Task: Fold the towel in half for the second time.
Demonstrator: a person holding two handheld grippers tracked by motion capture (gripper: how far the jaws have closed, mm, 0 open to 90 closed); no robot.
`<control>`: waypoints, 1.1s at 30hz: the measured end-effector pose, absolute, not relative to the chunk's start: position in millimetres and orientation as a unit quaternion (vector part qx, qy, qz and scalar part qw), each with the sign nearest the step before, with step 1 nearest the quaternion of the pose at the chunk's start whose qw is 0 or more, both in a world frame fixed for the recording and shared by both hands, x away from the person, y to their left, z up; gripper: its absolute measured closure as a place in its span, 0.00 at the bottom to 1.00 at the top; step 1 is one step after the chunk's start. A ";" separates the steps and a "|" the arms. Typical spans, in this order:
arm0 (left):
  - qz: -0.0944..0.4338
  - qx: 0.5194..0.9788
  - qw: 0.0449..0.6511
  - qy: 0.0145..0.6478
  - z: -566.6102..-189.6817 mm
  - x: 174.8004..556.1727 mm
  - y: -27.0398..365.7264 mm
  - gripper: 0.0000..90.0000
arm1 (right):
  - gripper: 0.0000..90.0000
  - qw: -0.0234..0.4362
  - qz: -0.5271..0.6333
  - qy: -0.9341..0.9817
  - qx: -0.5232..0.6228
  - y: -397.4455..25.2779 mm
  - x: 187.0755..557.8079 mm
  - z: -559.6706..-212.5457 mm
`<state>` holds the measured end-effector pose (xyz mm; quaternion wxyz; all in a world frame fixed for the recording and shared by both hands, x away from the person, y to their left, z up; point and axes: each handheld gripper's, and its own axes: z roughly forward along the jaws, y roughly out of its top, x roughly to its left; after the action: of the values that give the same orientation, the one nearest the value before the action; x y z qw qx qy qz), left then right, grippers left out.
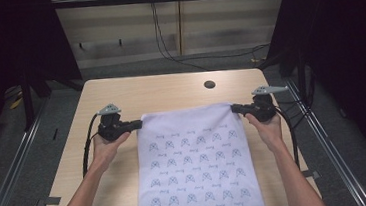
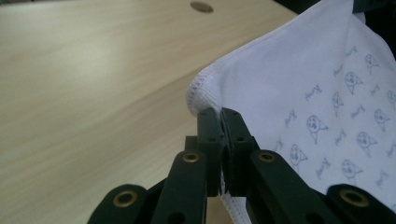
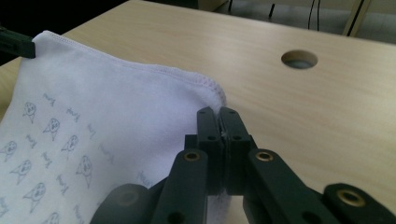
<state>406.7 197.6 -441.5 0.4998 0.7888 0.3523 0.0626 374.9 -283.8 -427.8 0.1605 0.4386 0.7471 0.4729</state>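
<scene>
Fingers of the left gripper are seen clamped on the stitched corner of the white printed cloth at centre frame. Seen along the right gripper, the jaws are likewise closed on the opposite corner. From above, the cloth is stretched down the middle of the table; it is judged light, limp, and best held by its hemmed corners.

white printed cotton cloth: near end cut off at bottom edge | clamped corners hidden between jaws | print motifs blurred
</scene>
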 end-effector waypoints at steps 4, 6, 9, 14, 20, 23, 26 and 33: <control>0.079 0.777 0.515 0.354 -421.7 419.0 195.2 0.98 | 0.99 0.181 0.475 0.742 0.438 -286.7 386.2 -401.3; 0.084 0.767 0.525 0.359 -410.3 425.3 194.4 0.98 | 0.99 0.193 0.482 0.733 0.440 -290.4 393.8 -383.6; 0.093 0.752 0.544 0.361 -389.0 435.2 193.6 0.98 | 0.99 0.208 0.492 0.721 0.441 -295.0 402.3 -360.1; 0.106 0.725 0.582 0.352 -355.3 446.2 193.5 0.98 | 0.99 0.235 0.503 0.709 0.435 -297.5 408.2 -323.7; 0.109 0.739 0.581 0.323 -343.2 436.6 187.2 0.98 | 0.99 0.253 0.516 0.699 0.425 -299.9 399.8 -300.3; 0.102 0.760 0.563 0.308 -357.9 421.7 188.5 0.98 | 0.99 0.240 0.521 0.702 0.423 -300.6 386.7 -311.8; 0.084 0.766 0.554 0.314 -375.4 408.1 196.4 0.98 | 0.99 0.222 0.525 0.705 0.421 -302.4 370.0 -329.8; 0.045 0.783 0.551 0.284 -390.8 352.2 208.0 0.98 | 0.99 0.180 0.522 0.734 0.396 -302.4 309.8 -356.7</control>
<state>352.2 208.0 -390.8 0.5512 0.7833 0.2837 0.0454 309.8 -302.4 -356.7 0.1804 0.3961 0.7336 0.5219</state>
